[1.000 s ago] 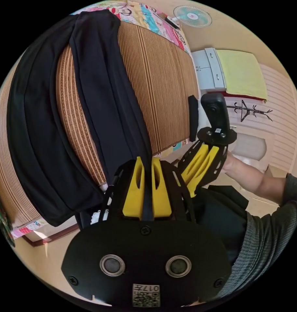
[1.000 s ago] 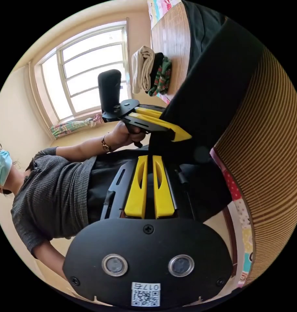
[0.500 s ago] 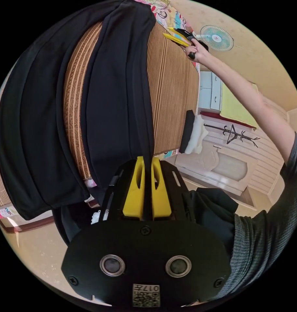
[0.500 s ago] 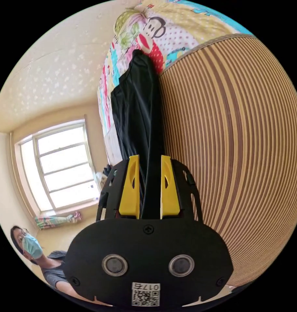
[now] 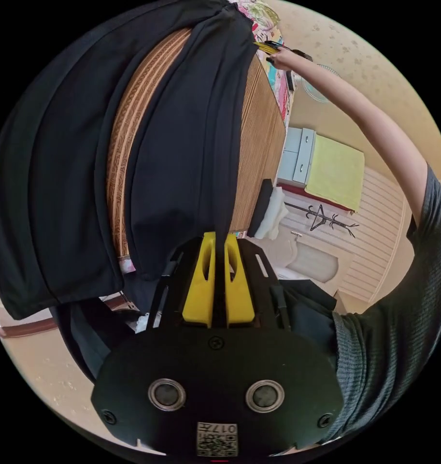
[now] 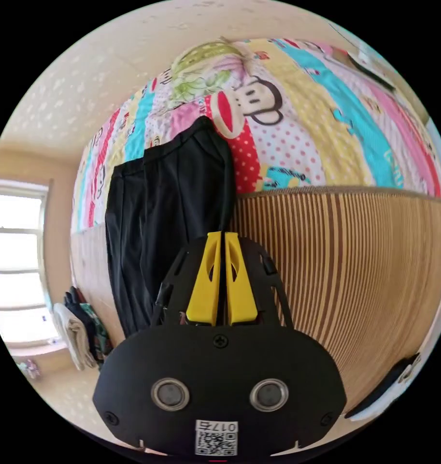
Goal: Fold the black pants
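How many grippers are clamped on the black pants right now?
2. The left gripper is shut on the black pants at the near edge of the striped mat. The right gripper pinches the pants' far end, near the colourful bedspread.

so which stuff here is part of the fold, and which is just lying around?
In the job:
- pants
- left gripper, shut on the pants
- right gripper, shut on the pants
- mat under them

Lying about:
- quilt
- clothes pile
- cabinet
- coat rack
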Demonstrator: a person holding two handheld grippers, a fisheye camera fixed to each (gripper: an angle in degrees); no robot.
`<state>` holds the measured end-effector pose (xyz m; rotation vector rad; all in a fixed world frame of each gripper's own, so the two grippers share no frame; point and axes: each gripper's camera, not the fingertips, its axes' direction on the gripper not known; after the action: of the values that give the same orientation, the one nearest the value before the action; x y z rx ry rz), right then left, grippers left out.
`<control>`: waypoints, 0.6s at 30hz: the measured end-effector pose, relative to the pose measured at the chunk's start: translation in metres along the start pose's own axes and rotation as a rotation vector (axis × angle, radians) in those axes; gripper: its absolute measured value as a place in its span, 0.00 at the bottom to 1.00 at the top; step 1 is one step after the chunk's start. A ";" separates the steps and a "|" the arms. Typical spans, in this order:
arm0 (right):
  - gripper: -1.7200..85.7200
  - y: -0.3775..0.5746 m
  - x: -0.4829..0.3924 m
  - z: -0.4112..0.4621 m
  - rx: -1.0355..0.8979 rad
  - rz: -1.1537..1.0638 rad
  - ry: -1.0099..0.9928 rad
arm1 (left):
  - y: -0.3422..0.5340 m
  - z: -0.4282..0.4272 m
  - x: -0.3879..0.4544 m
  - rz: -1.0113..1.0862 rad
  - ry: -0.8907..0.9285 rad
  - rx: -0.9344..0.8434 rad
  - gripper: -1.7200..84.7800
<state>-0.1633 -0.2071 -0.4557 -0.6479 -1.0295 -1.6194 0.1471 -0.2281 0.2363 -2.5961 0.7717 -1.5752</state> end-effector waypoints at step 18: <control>0.05 0.070 -0.242 0.093 -0.193 -0.539 -0.455 | 0.069 -0.150 -0.105 -0.300 -0.426 0.215 0.06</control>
<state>-0.0340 -0.0139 -0.5897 -0.9549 -1.4799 -2.1123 -0.0450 -0.2099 0.2058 -2.8223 0.1804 -1.0098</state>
